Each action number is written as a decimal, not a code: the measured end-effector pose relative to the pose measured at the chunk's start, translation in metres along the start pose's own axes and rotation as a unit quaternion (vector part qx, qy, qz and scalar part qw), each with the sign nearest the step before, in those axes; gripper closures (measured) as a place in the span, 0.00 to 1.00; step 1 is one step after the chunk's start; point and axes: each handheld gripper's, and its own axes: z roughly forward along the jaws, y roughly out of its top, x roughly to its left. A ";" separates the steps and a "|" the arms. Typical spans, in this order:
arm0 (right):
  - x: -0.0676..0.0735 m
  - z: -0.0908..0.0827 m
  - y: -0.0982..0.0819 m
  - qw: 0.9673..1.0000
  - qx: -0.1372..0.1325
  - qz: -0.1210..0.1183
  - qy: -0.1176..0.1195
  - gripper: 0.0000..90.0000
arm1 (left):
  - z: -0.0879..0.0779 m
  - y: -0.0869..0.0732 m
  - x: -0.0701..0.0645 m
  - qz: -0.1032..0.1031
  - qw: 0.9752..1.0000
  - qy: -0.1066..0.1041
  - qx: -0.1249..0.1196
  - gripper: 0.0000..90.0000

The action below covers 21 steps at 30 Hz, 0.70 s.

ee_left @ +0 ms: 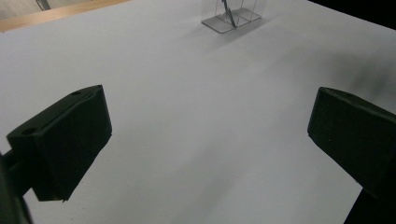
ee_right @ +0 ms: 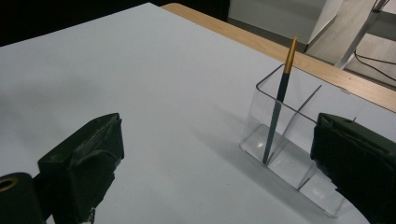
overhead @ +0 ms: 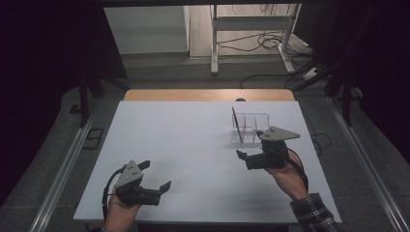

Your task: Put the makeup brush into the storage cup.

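At the white table (overhead: pixel 193 159), I hold a claw in each hand, and both stand wide apart, gripping nothing. My right gripper (overhead: pixel 249 155) hovers over the right half of the board, toward the right edge, just in front of a clear plastic holder (overhead: pixel 251 126) that stands upright a little short of the far edge. The holder is split by thin walls into compartments; a slim dark pencil (overhead: pixel 235 121) with a golden tip leans in its leftmost one, foot on the floor of the box, tip slanting up above the rim. In the right gripper view the pencil (ee_right: pixel 279 105) and the holder (ee_right: pixel 299 154) sit between my two black jaws, nearer the right jaw, which overlaps the holder's end; whether it touches I cannot tell. My left gripper (overhead: pixel 157 176) rests low near the front left corner of the table, well apart from the holder. In the left gripper view its jaws frame bare white board, with the holder (ee_left: pixel 232 14) far off at the top.
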 end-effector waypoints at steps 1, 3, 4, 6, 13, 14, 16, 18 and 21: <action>0.000 -0.001 -0.001 1.000 0.000 0.002 0.001 0.03 | 0.000 0.000 0.000 0.000 1.000 0.000 0.000 0.00; 0.001 -0.002 -0.002 1.000 0.000 0.003 0.000 0.03 | 0.000 0.000 0.000 0.000 1.000 0.000 0.000 0.00; 0.001 -0.003 -0.003 1.000 0.000 0.001 -0.001 0.03 | 0.000 0.000 0.000 0.000 1.000 0.000 0.000 0.00; 0.001 -0.004 -0.004 1.000 0.000 0.004 -0.001 0.03 | 0.000 0.000 0.000 0.000 1.000 0.001 0.000 0.00; 0.002 -0.009 -0.010 1.000 -0.002 0.006 -0.004 0.03 | 0.000 0.000 0.001 0.001 1.000 0.002 0.001 0.00; 0.002 -0.009 -0.010 1.000 -0.002 0.007 -0.004 0.03 | -0.001 0.000 0.001 0.001 1.000 0.002 0.000 0.00; 0.002 -0.011 -0.011 1.000 -0.001 0.008 -0.006 0.03 | -0.001 0.000 0.001 0.001 1.000 0.002 0.001 0.00; 0.002 -0.012 -0.013 1.000 -0.001 0.009 -0.006 0.03 | 0.000 -0.001 0.001 0.000 1.000 0.002 0.003 0.00; 0.003 -0.014 -0.014 1.000 0.000 0.009 -0.008 0.03 | -0.001 -0.001 0.001 -0.001 1.000 0.002 0.003 0.00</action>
